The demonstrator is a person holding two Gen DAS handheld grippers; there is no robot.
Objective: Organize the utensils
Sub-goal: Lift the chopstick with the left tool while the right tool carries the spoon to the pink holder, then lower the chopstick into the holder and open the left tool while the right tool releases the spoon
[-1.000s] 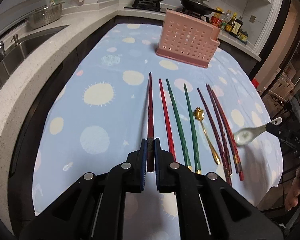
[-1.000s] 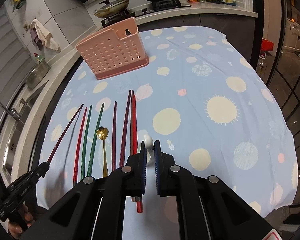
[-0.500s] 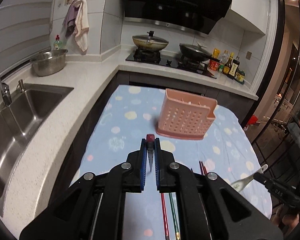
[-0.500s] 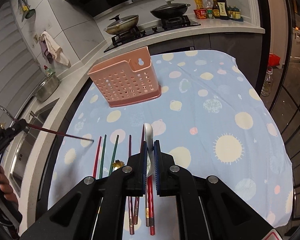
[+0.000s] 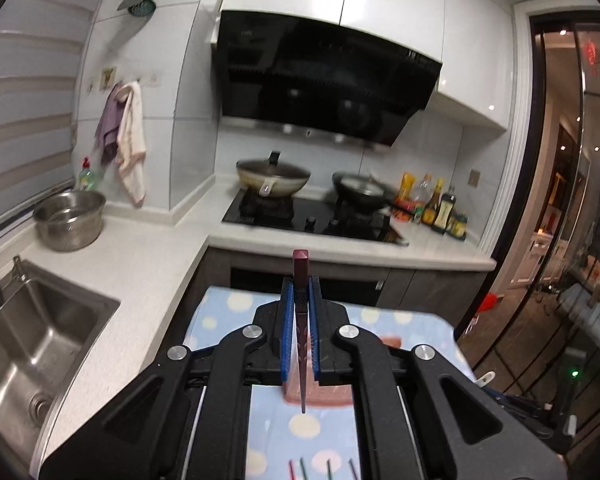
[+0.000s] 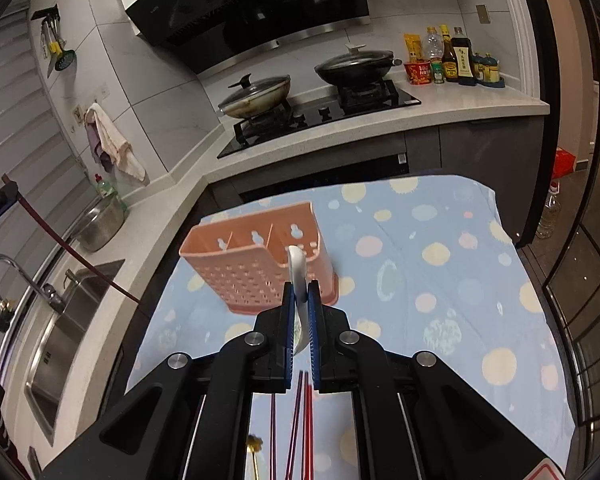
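The dark red chopstick (image 5: 301,320) is clamped in the left tongs (image 5: 299,316), the white spoon (image 6: 298,276) in the right tongs (image 6: 299,312), above the pink holder (image 6: 260,256); each should be lowered upright into separate compartments.

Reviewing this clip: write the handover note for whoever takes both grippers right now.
Left gripper: shut on a dark red chopstick, tip hanging down.
Right gripper: shut on the white ceramic spoon, in front of the pink utensil holder.
Holder stands on the blue spotted cloth; its visible compartments look empty.
Left on the cloth: more chopsticks and a gold spoon.
Done: nothing stowed. Next: probably drop both items in, then fetch the rest.
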